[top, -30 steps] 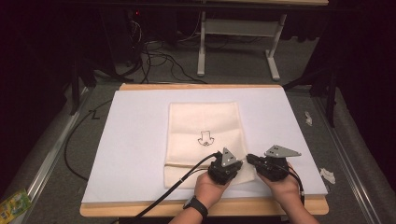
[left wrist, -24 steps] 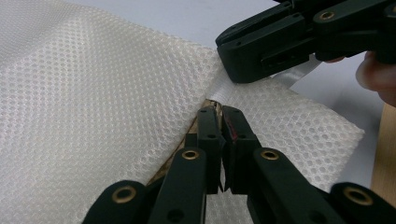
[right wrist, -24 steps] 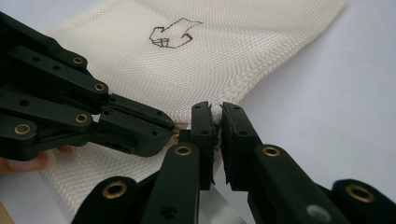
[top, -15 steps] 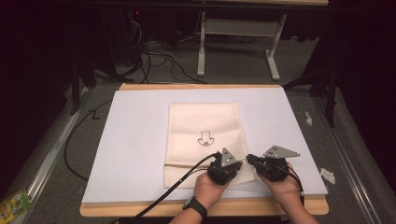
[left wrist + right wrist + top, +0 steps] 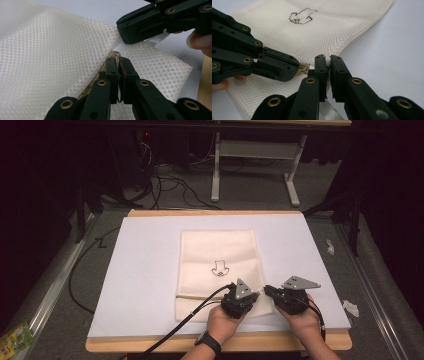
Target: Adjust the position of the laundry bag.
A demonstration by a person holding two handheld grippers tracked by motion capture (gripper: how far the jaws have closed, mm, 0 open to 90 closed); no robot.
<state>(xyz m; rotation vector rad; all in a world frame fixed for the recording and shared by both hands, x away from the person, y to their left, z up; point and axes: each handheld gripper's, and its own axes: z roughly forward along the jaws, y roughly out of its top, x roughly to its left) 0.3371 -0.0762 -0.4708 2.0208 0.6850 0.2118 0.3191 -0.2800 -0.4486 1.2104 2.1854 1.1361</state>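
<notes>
Nothing has shifted over the last second: your hands stay put, so the grasp is set and the cloth bag (image 5: 220,270) waits to be lifted or folded. It lies flat mid-surface (image 5: 150,270) on the white sheet. Your left hand-held gripper (image 5: 119,62) is clenched on its brownish hem and your right hand-held gripper (image 5: 327,61) pinches the near right edge. The high view shows the bag's whole outline; the gripper views reveal the mesh weave and pinch points.

Cream mesh bag (image 5: 219,265) on white-covered table (image 5: 145,270)
</notes>
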